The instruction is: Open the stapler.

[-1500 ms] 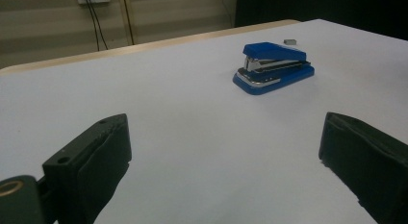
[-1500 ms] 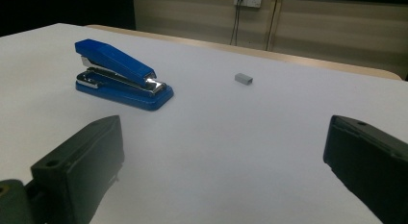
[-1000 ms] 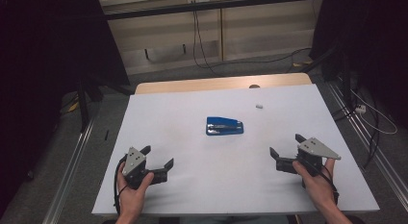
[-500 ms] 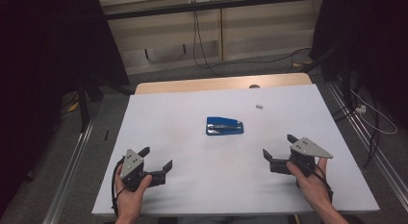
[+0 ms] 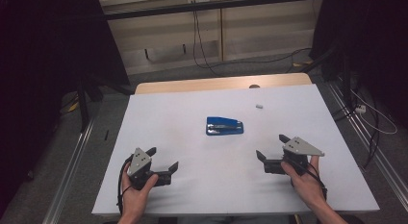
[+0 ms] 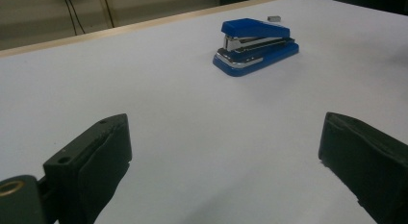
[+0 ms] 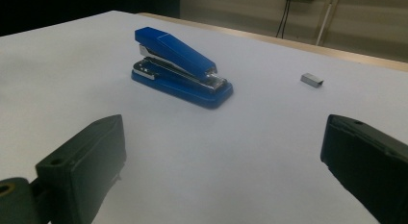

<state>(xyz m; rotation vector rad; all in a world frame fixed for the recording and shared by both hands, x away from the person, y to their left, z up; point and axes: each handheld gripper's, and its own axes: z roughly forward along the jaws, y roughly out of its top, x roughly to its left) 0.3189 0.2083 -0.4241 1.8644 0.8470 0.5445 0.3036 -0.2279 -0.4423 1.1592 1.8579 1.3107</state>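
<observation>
Both the left gripper [image 5: 162,159] and right gripper [image 5: 271,147] sit spread wide near the table's [image 5: 337,185] front edge, holding nothing. A blue stapler [image 5: 224,126] lies mid-table, long axis running left to right; a small staple block [image 5: 259,106] lies toward the back right corner.

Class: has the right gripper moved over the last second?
Yes. The right gripper has slid left, nearer the table's near edge, while the stapler stayed put.
</observation>
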